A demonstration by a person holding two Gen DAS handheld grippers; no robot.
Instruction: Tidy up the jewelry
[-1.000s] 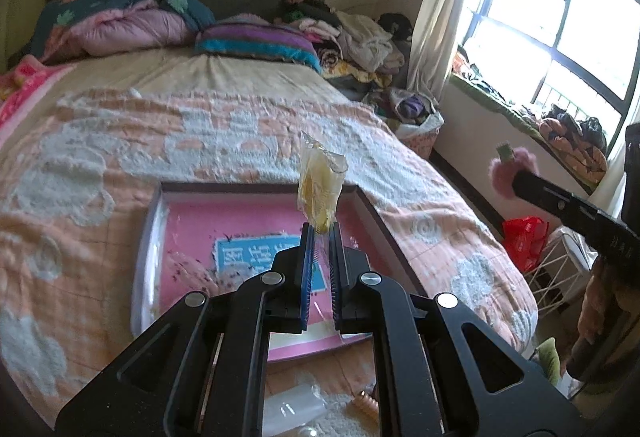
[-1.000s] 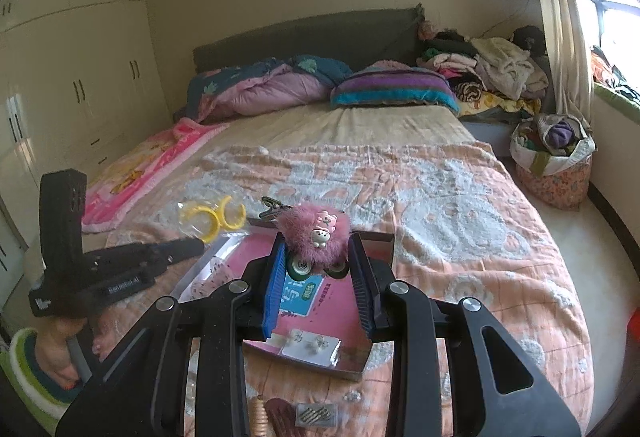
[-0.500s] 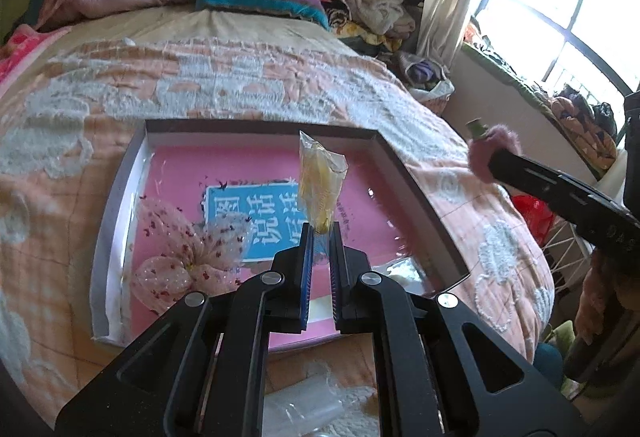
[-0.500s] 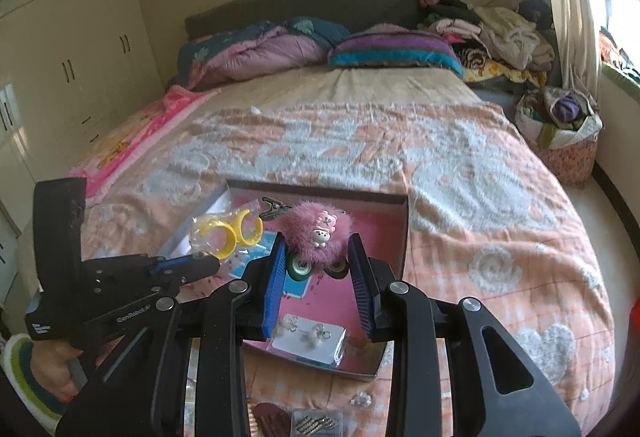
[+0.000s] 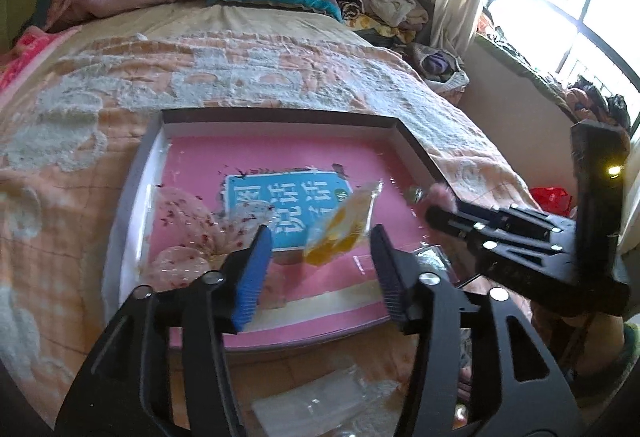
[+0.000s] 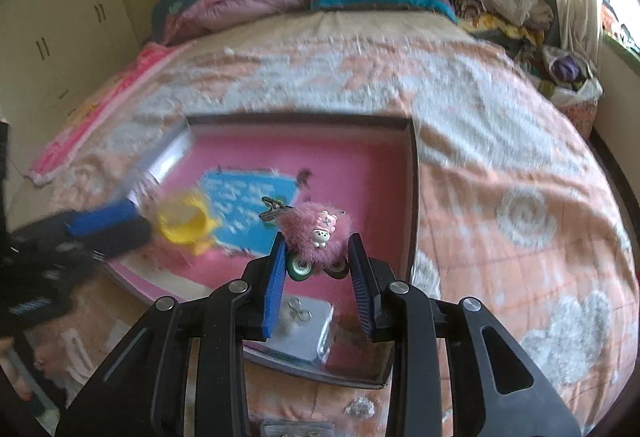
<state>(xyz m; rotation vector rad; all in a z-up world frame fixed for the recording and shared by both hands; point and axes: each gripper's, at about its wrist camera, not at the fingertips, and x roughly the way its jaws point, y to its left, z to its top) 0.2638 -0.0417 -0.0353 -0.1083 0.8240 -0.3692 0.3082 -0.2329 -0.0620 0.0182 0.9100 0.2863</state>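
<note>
Two grippers hang over the pink-lined tray [image 5: 276,117]. Mid-frame in the left wrist view, the left gripper [image 5: 320,261] has jaws opening, and the yellow bagged item [image 5: 340,227] sits loose between them, long axis tilted toward upper right. The right gripper [image 6: 318,269] is clamped on the pink fluffy clip [image 6: 314,233], its metal clip end pointing upper left.

A peach-patterned bed [image 5: 280,77] carries an open pink-lined box [image 5: 152,141].
</note>
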